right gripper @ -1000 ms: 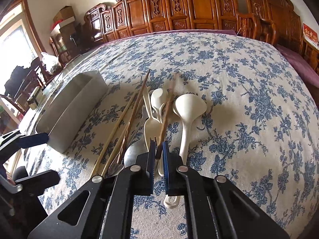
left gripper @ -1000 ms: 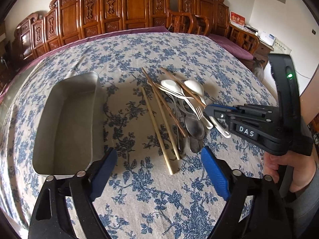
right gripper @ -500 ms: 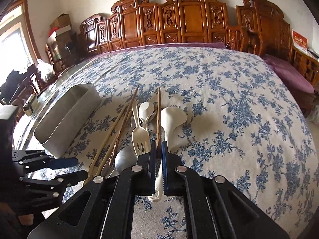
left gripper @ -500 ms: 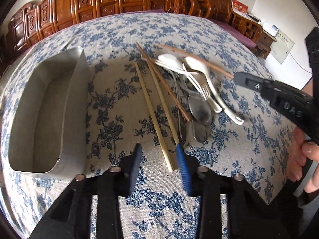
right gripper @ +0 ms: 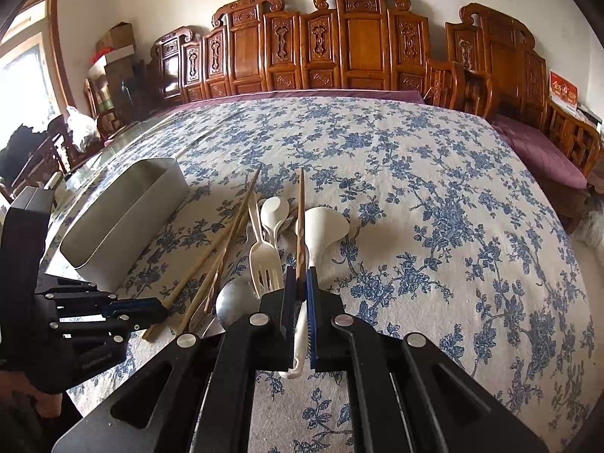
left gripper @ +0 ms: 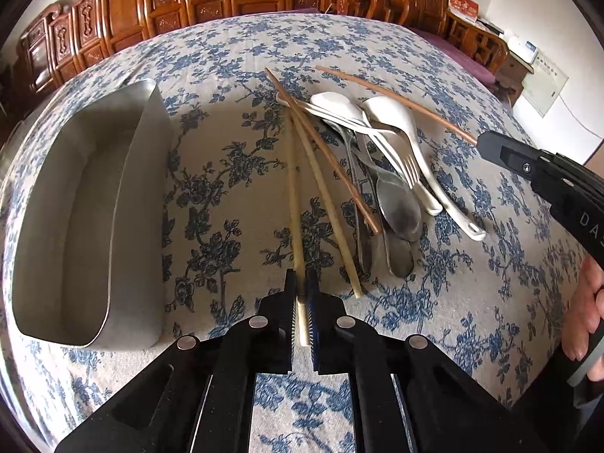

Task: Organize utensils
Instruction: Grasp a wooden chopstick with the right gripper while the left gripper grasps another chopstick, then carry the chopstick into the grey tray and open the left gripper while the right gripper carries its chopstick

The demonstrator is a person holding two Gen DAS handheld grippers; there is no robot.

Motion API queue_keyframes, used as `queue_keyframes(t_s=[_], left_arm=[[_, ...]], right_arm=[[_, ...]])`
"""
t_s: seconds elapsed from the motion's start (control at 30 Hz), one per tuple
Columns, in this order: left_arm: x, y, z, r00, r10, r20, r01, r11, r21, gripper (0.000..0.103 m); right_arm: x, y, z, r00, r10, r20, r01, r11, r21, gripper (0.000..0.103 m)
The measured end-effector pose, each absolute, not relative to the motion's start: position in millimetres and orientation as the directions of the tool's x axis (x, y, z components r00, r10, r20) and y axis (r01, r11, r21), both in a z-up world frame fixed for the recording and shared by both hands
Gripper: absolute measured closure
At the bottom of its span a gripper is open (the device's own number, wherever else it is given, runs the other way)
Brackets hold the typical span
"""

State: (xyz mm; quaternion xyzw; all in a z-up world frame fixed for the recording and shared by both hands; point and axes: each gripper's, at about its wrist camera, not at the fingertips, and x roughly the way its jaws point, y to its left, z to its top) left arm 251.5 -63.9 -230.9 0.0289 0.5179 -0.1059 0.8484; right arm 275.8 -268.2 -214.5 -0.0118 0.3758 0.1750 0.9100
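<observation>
A pile of utensils lies on the floral tablecloth: pale and brown chopsticks, white spoons [left gripper: 392,113], a white fork [left gripper: 404,158] and metal spoons [left gripper: 400,204]. My left gripper [left gripper: 301,283] is down at the near end of a pale chopstick [left gripper: 294,207], its jaws closing, with the pads pressing on that stick. My right gripper [right gripper: 301,270] is shut on the near end of a brown chopstick [right gripper: 301,211], which slants over the white spoon [right gripper: 324,222]. That gripper [left gripper: 483,143] also shows at the right of the left wrist view with the brown chopstick [left gripper: 396,98].
An empty metal tray [left gripper: 139,188] stands left of the pile, its side [right gripper: 128,211] visible in the right wrist view. A second pale chopstick [left gripper: 328,204] and another brown one [left gripper: 321,147] lie beside the held stick. Carved wooden chairs [right gripper: 358,45] line the table's far side.
My left gripper came down over the pale chopstick's near end and its wide jaws closed on it. My right gripper rose slightly with the brown chopstick held in it.
</observation>
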Motion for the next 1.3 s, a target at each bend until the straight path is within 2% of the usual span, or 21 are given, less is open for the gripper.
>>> queue_keyframes(t_s=[0.83,1.07,1.3], left_arm=[[209,2,-130,0.611,-0.160,-0.776,0.192,0.980,-0.051,0.099],[220,42,-131,0.603,-0.123,-0.788,0.148,0.988,-0.041,0.099],[243,68,-154,0.536,-0.110,-0.837,0.143,0.989,-0.039,0.099]], right_arm=[[224,-224,-164,0.710,0.303,-0.635,-0.358,0.933,0.045,0.097],[220,-197,-151,0.706,0.328,-0.628,-0.402,0.915,0.026,0.097],[217,-165,-145,0.690,0.345,-0.636,-0.446,0.895,0.001,0.097]])
